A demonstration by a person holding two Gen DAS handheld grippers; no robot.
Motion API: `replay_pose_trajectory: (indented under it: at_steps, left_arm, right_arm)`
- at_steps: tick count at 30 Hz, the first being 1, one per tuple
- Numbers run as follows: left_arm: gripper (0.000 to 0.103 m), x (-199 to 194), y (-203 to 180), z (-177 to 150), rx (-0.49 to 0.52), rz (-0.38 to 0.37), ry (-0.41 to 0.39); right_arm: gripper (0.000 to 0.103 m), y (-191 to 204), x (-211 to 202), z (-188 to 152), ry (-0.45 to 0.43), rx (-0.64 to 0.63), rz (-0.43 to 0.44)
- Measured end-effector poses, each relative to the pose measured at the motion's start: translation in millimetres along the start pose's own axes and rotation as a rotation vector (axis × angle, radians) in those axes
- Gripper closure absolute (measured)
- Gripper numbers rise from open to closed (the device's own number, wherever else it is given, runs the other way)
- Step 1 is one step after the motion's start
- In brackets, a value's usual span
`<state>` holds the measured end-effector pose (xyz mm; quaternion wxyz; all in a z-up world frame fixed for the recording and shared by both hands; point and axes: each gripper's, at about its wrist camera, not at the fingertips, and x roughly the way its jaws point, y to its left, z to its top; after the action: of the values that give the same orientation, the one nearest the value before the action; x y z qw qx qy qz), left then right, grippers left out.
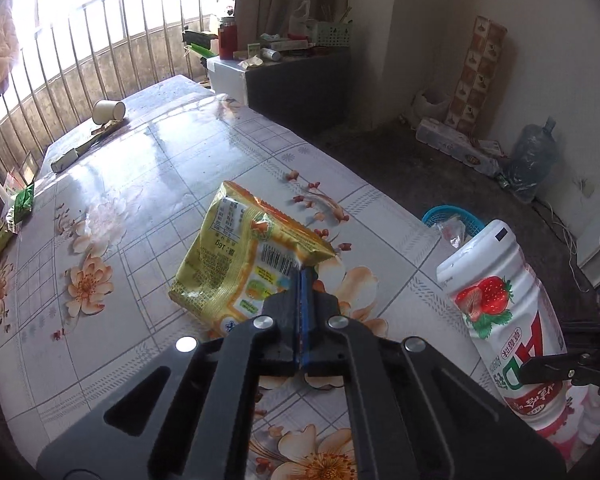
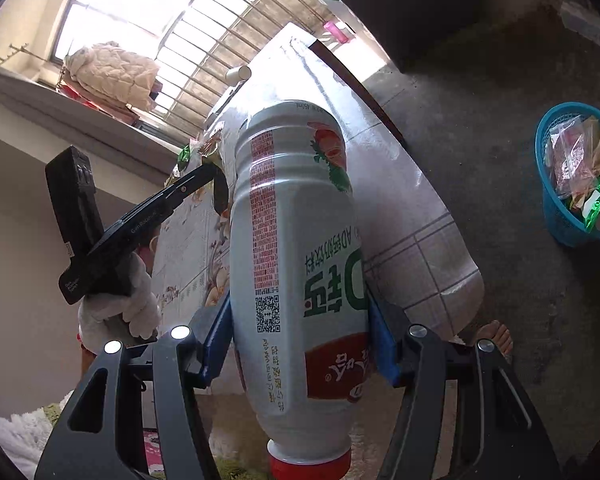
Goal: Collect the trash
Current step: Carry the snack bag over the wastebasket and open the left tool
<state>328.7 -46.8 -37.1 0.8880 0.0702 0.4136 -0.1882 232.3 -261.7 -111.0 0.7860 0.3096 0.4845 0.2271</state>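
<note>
A yellow snack wrapper (image 1: 236, 256) hangs tilted just above the flowered tablecloth (image 1: 140, 184). My left gripper (image 1: 304, 270) is shut on its near corner by the barcode. In the right wrist view the left gripper (image 2: 216, 184) is seen from the side over the table. My right gripper (image 2: 300, 328) is shut on a white strawberry drink bottle (image 2: 296, 220), red cap toward the camera, with a blue pad pressing each side. The same bottle (image 1: 496, 300) shows at the right of the left wrist view. A blue basket (image 2: 556, 216) holding wrappers stands on the floor beyond the table's edge.
A tipped paper cup (image 1: 108, 111) and flat packets lie at the table's far end. Green wrappers (image 1: 20, 204) sit at its left edge, small red scraps (image 1: 320, 200) near the right edge. A gloved hand (image 2: 120, 308) holds the left gripper. A bare foot (image 2: 496, 334) stands on the floor.
</note>
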Motion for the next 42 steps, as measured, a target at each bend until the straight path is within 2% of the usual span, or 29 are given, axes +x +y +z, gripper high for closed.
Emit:
replay_pose_trajectory:
  at_steps: [6,11,14,17,21,23,26,30,32,34,35,36,38,42]
  left_arm:
    - [0.103,-26.4,-58.3,26.4,0.069,-0.105,-0.046]
    - [0.103,-21.0,-122.5,52.9,0.110,-0.249,-0.027]
    - [0.103,-2.2,-165.4,70.0,0.116,-0.339,0.019]
    - [0.103,32.3,-211.0,85.5,0.113,-0.434,0.112]
    - [0.103,100.0,-272.5,97.8,0.142,-0.480,0.238]
    - [0.103,136.7,-300.0,97.3,0.156,-0.478,0.286]
    - [0.103,186.2,-342.2,90.4,0.258,-0.405,0.293]
    - [0.103,251.9,-385.7,81.3,0.313,-0.345,0.341]
    - [0.097,280.0,-401.9,78.2,0.346,-0.316,0.357]
    - [0.085,302.4,-413.6,76.2,0.349,-0.280,0.376]
    - [0.071,311.5,-417.7,75.7,0.345,-0.265,0.384]
    - [0.063,319.1,-419.7,76.1,0.334,-0.250,0.385]
    - [0.060,328.1,-418.4,74.8,0.306,-0.228,0.388]
    - [0.058,335.2,-406.6,76.9,0.241,-0.241,0.410]
  right_arm:
    - [0.045,-24.0,-38.8,-3.7,-0.091,0.066,0.081]
    - [0.045,-63.7,-96.0,-8.0,-0.234,0.134,0.057]
    - [0.045,-100.1,-131.4,-14.5,-0.324,0.209,0.012]
    - [0.045,-141.1,-158.1,-24.4,-0.381,0.295,-0.073]
    - [0.045,-190.5,-176.7,-42.0,-0.412,0.405,-0.134]
    - [0.045,-213.8,-179.7,-49.9,-0.410,0.454,-0.149]
    - [0.045,-240.1,-174.8,-54.4,-0.405,0.514,-0.163]
    - [0.045,-270.1,-168.9,-60.7,-0.400,0.579,-0.165]
    - [0.045,-282.2,-165.1,-63.6,-0.394,0.606,-0.161]
    - [0.045,-293.3,-162.7,-66.5,-0.388,0.627,-0.156]
    - [0.045,-298.4,-162.3,-67.5,-0.384,0.637,-0.154]
    - [0.045,-303.0,-161.5,-67.0,-0.381,0.647,-0.150]
    - [0.045,-310.4,-160.4,-67.6,-0.378,0.662,-0.148]
    - [0.045,-318.1,-163.5,-68.9,-0.385,0.671,-0.154]
